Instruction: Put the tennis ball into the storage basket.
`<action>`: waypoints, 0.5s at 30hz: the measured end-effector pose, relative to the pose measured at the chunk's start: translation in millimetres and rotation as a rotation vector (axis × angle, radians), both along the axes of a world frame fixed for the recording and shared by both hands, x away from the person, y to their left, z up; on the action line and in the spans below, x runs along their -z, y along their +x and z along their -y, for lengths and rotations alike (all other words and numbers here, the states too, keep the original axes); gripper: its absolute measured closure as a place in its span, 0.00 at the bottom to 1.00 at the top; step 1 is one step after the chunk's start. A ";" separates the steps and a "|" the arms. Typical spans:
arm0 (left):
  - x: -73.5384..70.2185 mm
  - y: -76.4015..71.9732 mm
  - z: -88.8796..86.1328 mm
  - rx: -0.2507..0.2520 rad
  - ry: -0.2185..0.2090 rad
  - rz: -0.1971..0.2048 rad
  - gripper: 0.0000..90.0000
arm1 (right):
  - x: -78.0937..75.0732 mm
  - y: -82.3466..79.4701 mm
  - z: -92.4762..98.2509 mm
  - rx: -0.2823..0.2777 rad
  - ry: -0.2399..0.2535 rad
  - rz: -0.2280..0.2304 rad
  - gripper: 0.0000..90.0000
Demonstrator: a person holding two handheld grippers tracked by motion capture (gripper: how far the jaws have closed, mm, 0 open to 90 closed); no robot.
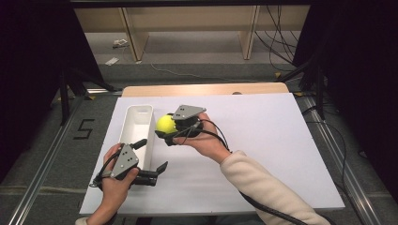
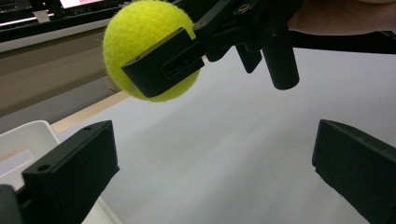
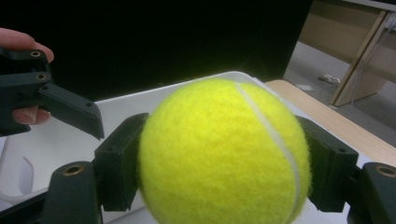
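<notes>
A yellow tennis ball (image 1: 165,123) is held off the white tabletop (image 1: 263,140), just right of a long white tray (image 1: 136,123). My right gripper (image 1: 165,126) is shut on it. In the right gripper view the ball (image 3: 219,149) sits squeezed between both jaws of my right gripper (image 3: 224,163). My left gripper (image 1: 152,155) stands open near the tray's near end, with nothing between its jaws. The left gripper view has my left gripper (image 2: 212,172) wide open, with the ball (image 2: 140,42) up ahead in the other gripper's jaws.
The tray's inside (image 1: 139,117) looks bare; its corner (image 2: 28,135) lies by my left jaw. A wooden table edge (image 1: 202,89) runs along the back. Beyond it are floor cables (image 1: 281,42) and wooden shelf legs (image 1: 133,37). Open white surface spreads to the right.
</notes>
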State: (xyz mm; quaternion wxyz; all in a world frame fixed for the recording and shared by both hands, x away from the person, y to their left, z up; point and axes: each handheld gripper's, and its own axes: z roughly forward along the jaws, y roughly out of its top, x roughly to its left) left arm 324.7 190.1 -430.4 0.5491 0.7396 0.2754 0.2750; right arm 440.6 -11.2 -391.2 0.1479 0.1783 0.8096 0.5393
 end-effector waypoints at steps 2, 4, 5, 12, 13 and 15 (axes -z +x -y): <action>0.0 -0.1 0.1 0.001 0.000 -0.001 0.00 | -0.3 0.4 -0.6 -0.001 0.000 -0.001 0.30; 0.0 -0.1 0.2 0.001 -0.001 0.000 0.00 | -0.1 0.6 -1.5 0.000 0.001 -0.004 0.30; 0.0 0.0 0.1 0.001 -0.001 -0.001 0.00 | 0.4 0.9 -2.2 0.000 0.004 -0.004 0.30; 0.0 0.0 0.2 0.000 0.000 -0.001 0.00 | -0.1 2.3 -5.3 -0.004 0.005 -0.006 0.30; -0.1 0.0 0.1 0.000 0.000 0.000 0.00 | -0.3 2.5 -5.6 -0.005 0.004 -0.005 0.30; -0.4 -0.2 -0.1 0.000 0.000 0.001 0.00 | -0.2 2.7 -6.4 -0.004 0.005 -0.006 0.30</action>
